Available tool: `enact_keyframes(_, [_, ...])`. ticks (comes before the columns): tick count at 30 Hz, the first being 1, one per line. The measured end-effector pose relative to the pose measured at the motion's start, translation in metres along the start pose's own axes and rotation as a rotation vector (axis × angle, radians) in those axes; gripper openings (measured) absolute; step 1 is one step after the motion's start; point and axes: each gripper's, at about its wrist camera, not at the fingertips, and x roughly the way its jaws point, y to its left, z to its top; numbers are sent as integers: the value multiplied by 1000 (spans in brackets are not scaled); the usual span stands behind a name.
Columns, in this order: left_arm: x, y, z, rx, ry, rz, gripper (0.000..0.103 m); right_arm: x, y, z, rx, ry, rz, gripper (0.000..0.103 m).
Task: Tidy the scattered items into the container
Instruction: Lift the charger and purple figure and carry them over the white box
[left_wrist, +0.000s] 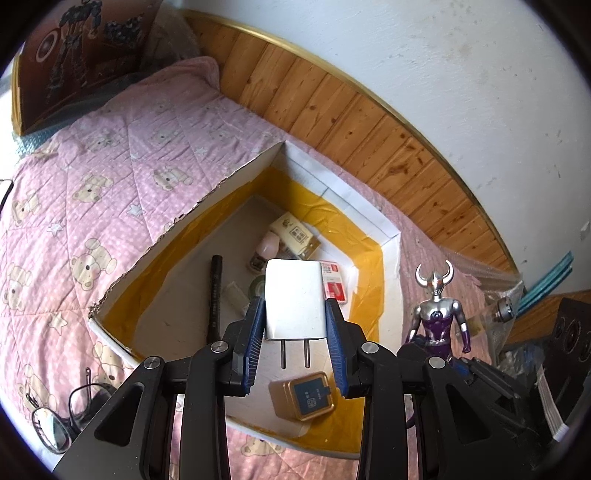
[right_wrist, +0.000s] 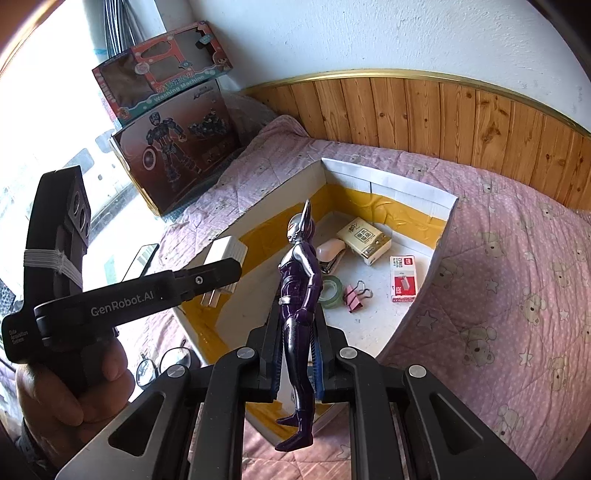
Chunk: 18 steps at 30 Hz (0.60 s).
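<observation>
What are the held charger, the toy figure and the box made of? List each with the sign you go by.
Charger: looks like matte white plastic, smooth shell, with two bare metal prongs.
Toy figure: probably moulded plastic, glossy purple with silver paint; highlights glint on its legs.
Box: likely cardboard, white-faced, with a ragged torn top edge and shiny yellow tape inside.

One open box (right_wrist: 388, 186) is sitting on the pink quilt (right_wrist: 517, 295), holding one staple box (right_wrist: 402, 280), one stapler (right_wrist: 330, 251), one tape roll (right_wrist: 330, 291), one pink binder clip (right_wrist: 354, 293), one black pen (left_wrist: 215, 295) and one gold tin (left_wrist: 303, 395); two toy cartons (right_wrist: 177, 147) are standing at the quilt's far corner
</observation>
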Motion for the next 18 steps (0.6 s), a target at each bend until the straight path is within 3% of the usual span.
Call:
enact_keyframes(8, [20, -5, 3, 22, 20, 37, 34, 15, -6, 18, -33, 38, -41, 14])
enact_keyframes(18, [31, -11, 2, 28, 55, 22, 34, 36, -12, 39, -83, 103, -106, 14])
